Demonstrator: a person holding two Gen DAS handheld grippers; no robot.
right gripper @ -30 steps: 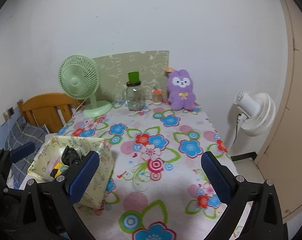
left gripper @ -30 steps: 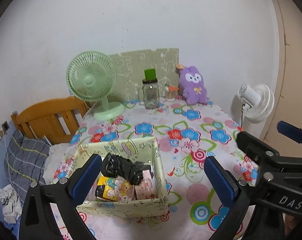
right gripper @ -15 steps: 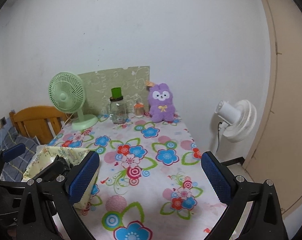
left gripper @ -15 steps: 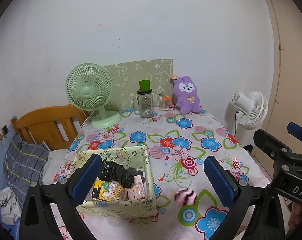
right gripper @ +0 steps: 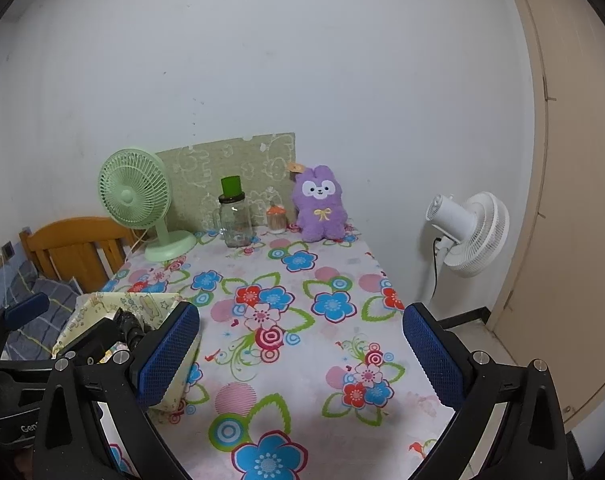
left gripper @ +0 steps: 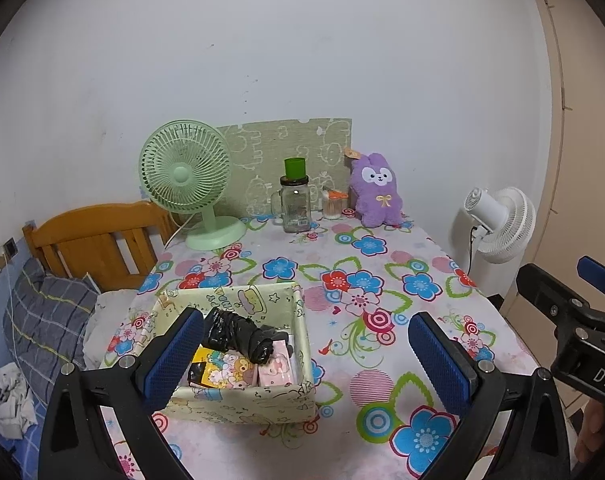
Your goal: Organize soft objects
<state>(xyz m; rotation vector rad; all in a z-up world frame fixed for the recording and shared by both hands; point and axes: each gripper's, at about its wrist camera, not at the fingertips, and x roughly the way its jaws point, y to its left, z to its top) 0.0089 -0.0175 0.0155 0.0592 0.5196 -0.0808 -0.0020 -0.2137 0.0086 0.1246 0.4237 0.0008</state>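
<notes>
Left wrist view: left hand-held gripper [left gripper: 306, 356] wide open, empty, above box [left gripper: 238, 400] at desk [left gripper: 382, 280] near-left edge. Box contents visible: one black bag [left gripper: 242, 332], two packets. One purple plush [left gripper: 376, 190] at far edge.

Right wrist view: right hand-held gripper [right gripper: 300, 356] wide open, empty. Box contents hidden. Two fans.

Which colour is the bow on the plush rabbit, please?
Yellow. The bow sits on the purple plush rabbit, clearest in the right wrist view.
</notes>
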